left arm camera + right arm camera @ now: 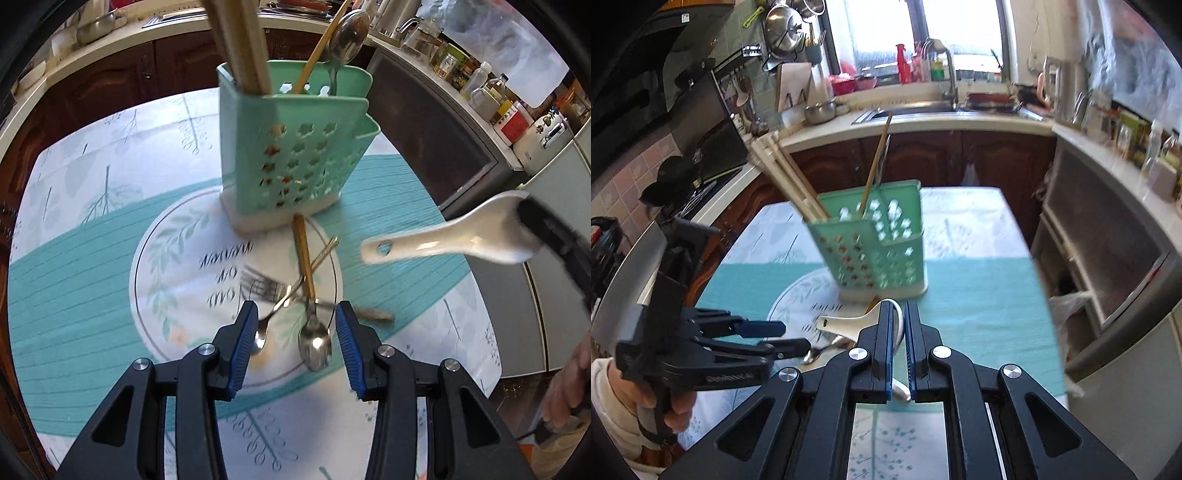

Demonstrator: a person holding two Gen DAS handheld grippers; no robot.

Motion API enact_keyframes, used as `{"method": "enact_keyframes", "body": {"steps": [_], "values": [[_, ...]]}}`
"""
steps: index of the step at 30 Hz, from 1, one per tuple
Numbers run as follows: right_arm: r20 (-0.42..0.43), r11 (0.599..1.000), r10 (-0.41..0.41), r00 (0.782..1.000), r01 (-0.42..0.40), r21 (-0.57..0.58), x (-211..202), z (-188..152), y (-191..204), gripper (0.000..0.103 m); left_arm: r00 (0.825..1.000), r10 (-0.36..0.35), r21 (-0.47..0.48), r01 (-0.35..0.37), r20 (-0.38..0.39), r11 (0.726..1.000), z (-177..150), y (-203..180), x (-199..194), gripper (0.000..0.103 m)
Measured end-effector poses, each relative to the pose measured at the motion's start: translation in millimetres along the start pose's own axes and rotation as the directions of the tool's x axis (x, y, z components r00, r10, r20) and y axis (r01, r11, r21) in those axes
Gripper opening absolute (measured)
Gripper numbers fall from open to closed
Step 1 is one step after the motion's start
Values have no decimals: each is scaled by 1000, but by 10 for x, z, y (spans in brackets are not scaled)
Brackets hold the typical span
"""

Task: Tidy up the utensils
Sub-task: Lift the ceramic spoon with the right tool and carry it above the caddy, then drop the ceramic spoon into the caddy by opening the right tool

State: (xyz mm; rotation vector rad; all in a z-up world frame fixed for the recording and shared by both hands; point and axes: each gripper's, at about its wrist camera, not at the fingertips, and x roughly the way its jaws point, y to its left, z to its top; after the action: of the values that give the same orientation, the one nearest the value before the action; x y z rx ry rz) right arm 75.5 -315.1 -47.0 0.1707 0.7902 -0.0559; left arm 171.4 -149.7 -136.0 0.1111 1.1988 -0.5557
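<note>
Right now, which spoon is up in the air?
The white ceramic spoon, pinched by the right gripper; the metal spoons lie on the plate.

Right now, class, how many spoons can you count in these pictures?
4: a white spoon held in the right tool, two metal spoons on the plate, one standing in the green holder. Others may be hidden.

Right claw [897, 354] clamped tight on something thin and white, angled downward. Left claw [295, 347] empty, jaws partly apart, pitched steeply down; a hand [670, 402] wraps its grip.
</note>
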Motion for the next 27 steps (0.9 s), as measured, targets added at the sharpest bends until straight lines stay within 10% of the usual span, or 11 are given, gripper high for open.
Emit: {"method": "enact_keyframes", "body": {"steps": [8,16,27], "values": [[80,981,-177,981,182,-62,-135,760,-78,6,1000,8,0,-8,0,1000,159,-74,169,41],[-5,931,-305,952,297,-210,637,1290,61,6,1000,12,-26,-13,-13,1000,112,11,267,41],[-110,991,-107,988,97,-94,1372,1489,253,9,1000,-11,-73,10,-8,997,133,157,299,41]]}}
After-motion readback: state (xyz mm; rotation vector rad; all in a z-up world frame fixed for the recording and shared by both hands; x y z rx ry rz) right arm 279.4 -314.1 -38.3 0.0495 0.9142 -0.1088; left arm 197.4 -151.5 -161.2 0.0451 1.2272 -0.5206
